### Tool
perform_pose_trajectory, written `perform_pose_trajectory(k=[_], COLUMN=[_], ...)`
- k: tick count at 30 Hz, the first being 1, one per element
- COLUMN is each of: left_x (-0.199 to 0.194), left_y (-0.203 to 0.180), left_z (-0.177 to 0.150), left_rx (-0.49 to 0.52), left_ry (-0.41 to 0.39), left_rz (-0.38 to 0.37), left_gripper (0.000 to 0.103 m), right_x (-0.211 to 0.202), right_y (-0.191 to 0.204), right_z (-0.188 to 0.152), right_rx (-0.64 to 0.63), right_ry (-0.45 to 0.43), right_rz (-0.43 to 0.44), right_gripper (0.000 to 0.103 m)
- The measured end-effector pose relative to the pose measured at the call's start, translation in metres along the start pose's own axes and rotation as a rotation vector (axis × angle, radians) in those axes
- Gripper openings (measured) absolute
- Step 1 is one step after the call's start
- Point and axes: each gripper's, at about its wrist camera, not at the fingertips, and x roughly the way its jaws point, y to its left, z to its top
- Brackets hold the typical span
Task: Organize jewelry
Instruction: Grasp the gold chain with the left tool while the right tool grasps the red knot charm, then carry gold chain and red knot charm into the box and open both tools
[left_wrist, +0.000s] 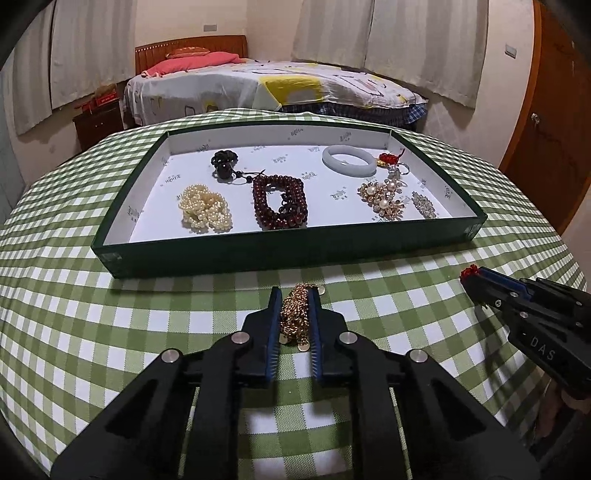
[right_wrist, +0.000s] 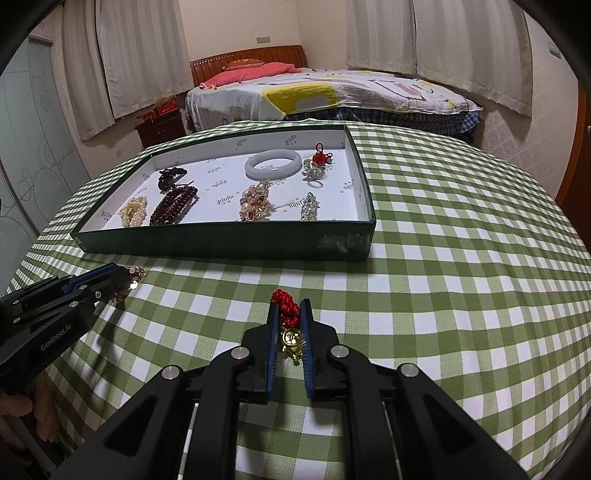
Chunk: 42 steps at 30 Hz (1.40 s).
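My left gripper is shut on a gold chain necklace, just above the checked tablecloth in front of the green tray. My right gripper is shut on a red knotted cord charm with a gold figure, also in front of the tray. The tray holds a pearl strand, dark red beads, a dark bead string, a white jade bangle, gold pearl brooches, a crystal clip and a red-and-gold charm.
The table has a green-and-white checked cloth. A bed stands behind the table, with a dark nightstand at its left and a wooden door at the right. The right gripper shows at the right of the left wrist view.
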Motion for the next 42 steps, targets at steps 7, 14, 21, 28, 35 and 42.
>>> perform_pose_trajectory(k=[7,14,21,28,35,42], left_x=[0.0,-0.003,-0.012,-0.03,-0.048,-0.059], left_y=[-0.001,0.0,-0.001,0.0,0.002,0.003], left_z=[0.001,0.001,0.003,0.012,0.024,0.039], left_rx=[0.0,-0.009,-0.011,-0.013,-0.019,-0.017], left_ry=[-0.002,-0.001,-0.023,-0.072,-0.124,-0.171], left_rz=[0.001,-0.005,-0.011,-0.018,-0.03,-0.037], left_gripper=[0.012,0.01,0.01,0.009,0.009,0.009], right_x=[0.0,-0.002,-0.007,-0.022,-0.032,-0.043], right_y=[0.0,0.0,0.003,0.009,0.018,0.023], right_z=[-0.001,-0.001,0.0,0.009,0.018,0.034], right_rx=[0.001,0.006,0.006,-0.003,-0.014,-0.001], right_ry=[-0.009,-0.019,-0.035,-0.079,-0.118,-0.162], right_rz=[-0.004,-0.005,0.0,0.017,0.033,0.07], right_gripper=[0.012,0.012,0.012,0.011,0.011,0.011])
